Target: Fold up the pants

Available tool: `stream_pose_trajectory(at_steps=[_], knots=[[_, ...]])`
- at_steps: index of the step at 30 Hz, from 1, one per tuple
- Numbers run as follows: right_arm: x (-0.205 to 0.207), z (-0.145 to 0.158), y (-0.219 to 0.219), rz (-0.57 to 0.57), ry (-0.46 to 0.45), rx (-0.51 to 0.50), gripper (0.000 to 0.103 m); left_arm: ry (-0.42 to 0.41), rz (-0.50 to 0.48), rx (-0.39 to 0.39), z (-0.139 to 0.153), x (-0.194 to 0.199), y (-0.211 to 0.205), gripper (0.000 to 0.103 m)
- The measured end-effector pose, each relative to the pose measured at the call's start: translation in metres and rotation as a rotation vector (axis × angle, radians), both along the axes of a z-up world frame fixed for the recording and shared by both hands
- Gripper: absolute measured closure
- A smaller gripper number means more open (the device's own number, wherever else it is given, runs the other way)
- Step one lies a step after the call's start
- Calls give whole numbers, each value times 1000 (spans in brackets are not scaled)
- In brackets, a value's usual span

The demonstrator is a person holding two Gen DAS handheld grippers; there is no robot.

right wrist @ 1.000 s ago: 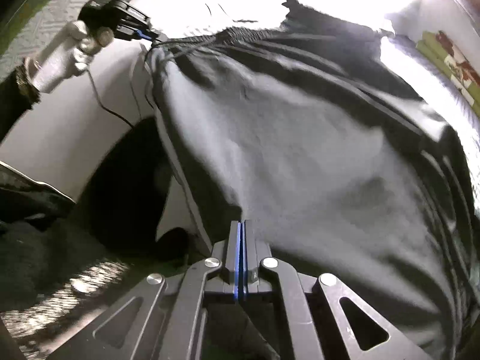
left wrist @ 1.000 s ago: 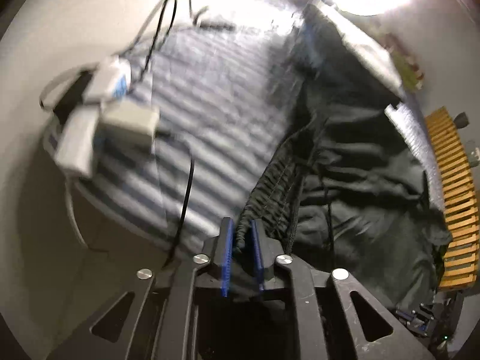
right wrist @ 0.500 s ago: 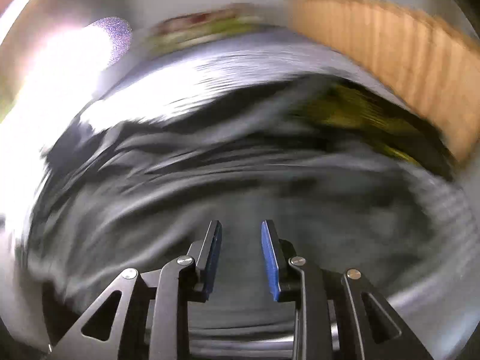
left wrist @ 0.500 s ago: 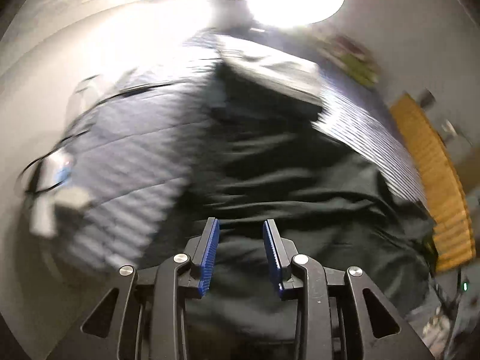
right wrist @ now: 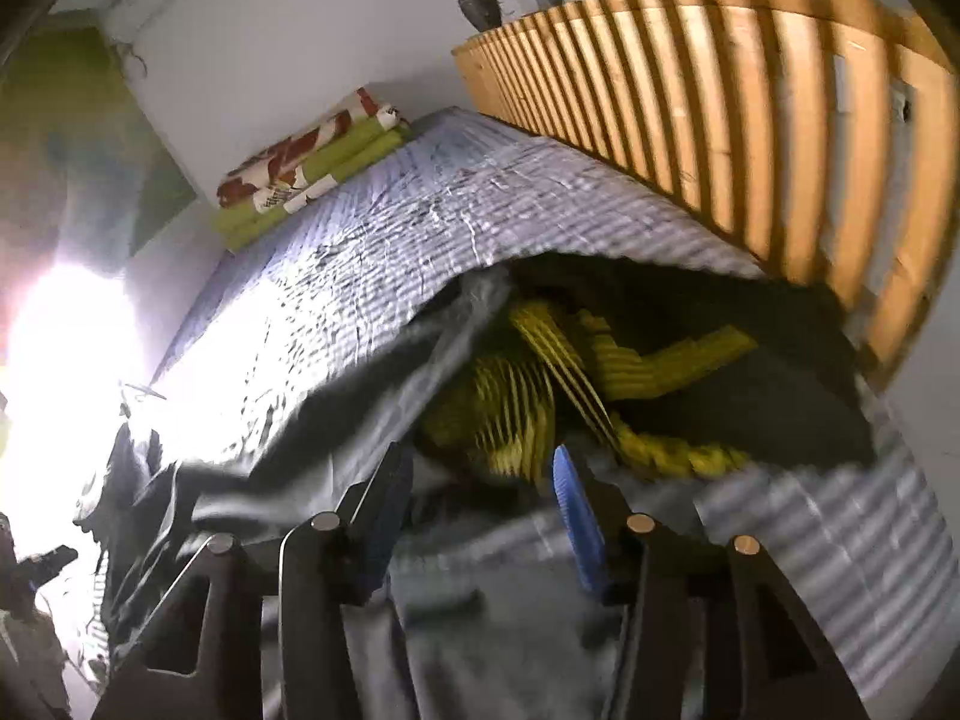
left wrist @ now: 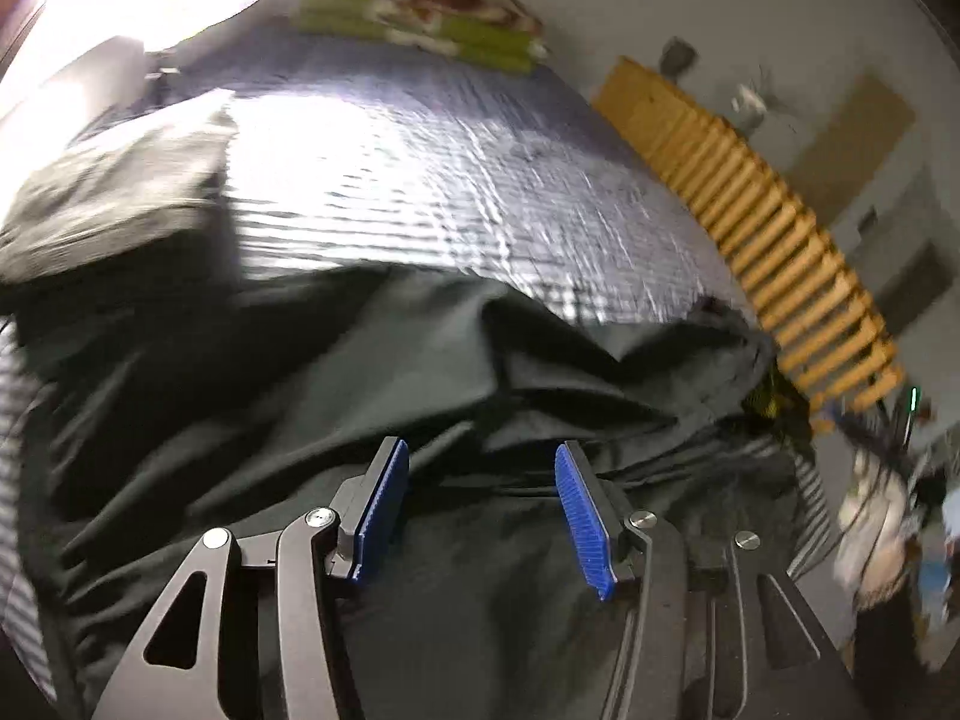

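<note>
Black pants [left wrist: 372, 396] lie rumpled on the striped bed [left wrist: 456, 192], released after one fold: left claw [left wrist: 480, 507] and right claw [right wrist: 480, 504], jaws just opening, stand spread and empty; next, regrip an edge for another fold.

Pants [left wrist: 300, 420] lie on bed [left wrist: 450, 180], slatted rail [left wrist: 780, 228] beyond.

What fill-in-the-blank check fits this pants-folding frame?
1. The dark pants lie on a ____ bed cover.
2. The left gripper has blue pads that stand ____, gripping nothing.
3. The slatted rail beside the bed is made of ____.
4. The folded bedding by the wall is green, white and ____.

Missing: striped; apart; wood; red
</note>
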State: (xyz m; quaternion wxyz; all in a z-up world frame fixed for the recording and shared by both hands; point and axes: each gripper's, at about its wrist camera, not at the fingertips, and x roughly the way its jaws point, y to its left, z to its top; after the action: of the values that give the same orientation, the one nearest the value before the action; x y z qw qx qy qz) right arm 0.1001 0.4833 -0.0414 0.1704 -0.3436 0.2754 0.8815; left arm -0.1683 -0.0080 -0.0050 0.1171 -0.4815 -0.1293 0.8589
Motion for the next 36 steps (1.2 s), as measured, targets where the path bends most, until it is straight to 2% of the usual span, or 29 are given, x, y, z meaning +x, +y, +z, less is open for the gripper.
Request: stream_pose_trajectory(at_steps=[4,9,16,18,20,21,24,25,26,27,30,34,36], knots=[[-62,-11,28,-37,-52,-50,53,-65,-73,-24,-36,-24,38,48],[-115,-15,54,-90,-130,44,53,-103,-144,-94,-66,-33,61,48],[-177,-40,78,1,-245,22,53,-108,-189,-153,-78,-51,69,48],[-187,-46,75,37,-277,38,54,-97,-210,-188,-81,-58,77,44],[-192,-49,69,67,-314,82,79,-90,-237,-238,-87,-66,87,43],[-192,-49,67,75,-320,90,97,-101,-246,-240,-93,-71,90,43],[-185,-39,62,96,-281,107,97,-147,-249,-249,-114,-86,95,43],[-182,-34,61,99,-270,115,97,-162,-246,-256,-121,-90,96,45],[-179,-29,60,100,-258,127,97,-175,-248,-253,-127,-93,97,68],[-176,-23,60,99,-243,136,98,-193,-245,-262,-133,-96,97,94],[-163,4,63,91,-159,143,98,-179,-253,-275,-135,-93,100,101],[-136,39,65,108,-50,152,99,-112,-270,-242,-107,-75,98,102],[-123,41,68,89,-37,152,99,-89,-279,-234,-96,-66,96,102]])
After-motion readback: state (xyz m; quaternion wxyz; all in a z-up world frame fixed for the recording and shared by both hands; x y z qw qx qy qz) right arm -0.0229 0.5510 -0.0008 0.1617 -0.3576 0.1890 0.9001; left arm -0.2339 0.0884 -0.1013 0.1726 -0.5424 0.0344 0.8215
